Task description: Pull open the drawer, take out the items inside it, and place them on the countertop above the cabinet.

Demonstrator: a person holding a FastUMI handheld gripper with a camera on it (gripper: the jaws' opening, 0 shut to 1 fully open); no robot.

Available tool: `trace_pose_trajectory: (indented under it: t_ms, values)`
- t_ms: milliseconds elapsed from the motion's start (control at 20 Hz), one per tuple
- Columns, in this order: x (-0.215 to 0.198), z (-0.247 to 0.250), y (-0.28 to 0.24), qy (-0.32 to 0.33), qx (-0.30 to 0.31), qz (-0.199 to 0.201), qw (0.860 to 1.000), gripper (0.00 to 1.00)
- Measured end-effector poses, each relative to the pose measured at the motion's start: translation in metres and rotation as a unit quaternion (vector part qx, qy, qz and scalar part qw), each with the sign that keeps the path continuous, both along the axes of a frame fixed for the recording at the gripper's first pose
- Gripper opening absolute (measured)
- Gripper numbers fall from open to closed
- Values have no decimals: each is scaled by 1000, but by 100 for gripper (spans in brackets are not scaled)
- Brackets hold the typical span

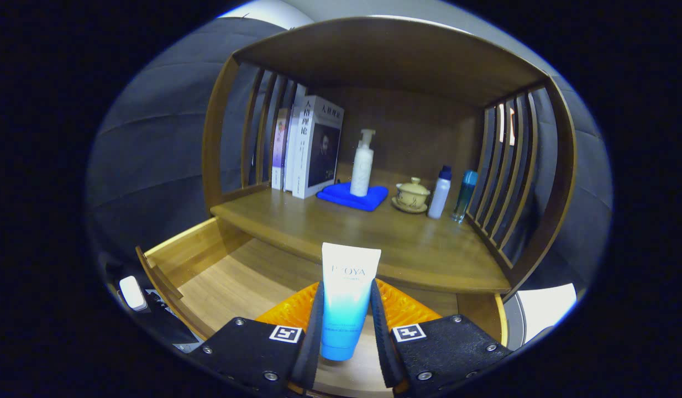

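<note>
Dark cloth walls surround a wooden cabinet whose drawer (219,276) stands pulled open below the worktop (374,237). Over that drawer the tongs (345,326) clamp a cosmetic tube (346,298) at mid-body. It looks light, soft and slick; a firm squeeze could dent it.

Smooth, glossy plastic tube (347,298) clamped between the gripper (346,323) fingers' ribbed pads — above an open drawer (230,276) of matt, grained wood. Countertop (418,249) of polished wood with soft sheen; folded cloth (353,197), glazed ceramic lidded cup (413,194), glossy-jacketed books (313,146).
</note>
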State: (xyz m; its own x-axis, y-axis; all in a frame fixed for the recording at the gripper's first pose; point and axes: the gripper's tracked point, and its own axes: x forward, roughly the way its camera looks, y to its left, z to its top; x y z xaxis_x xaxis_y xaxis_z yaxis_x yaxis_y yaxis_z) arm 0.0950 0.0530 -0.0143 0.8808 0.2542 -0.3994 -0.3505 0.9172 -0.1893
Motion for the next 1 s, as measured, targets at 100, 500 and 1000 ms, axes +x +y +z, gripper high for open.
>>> trace_pose_trajectory:
  t_ms: [100,500,1000]
  values:
    - [3,13,-3,-11,0,-7,1000,46]
    - [39,50,1,-14,43,-44,998,46]
    - [96,14,-1,52,99,-117,987,46]
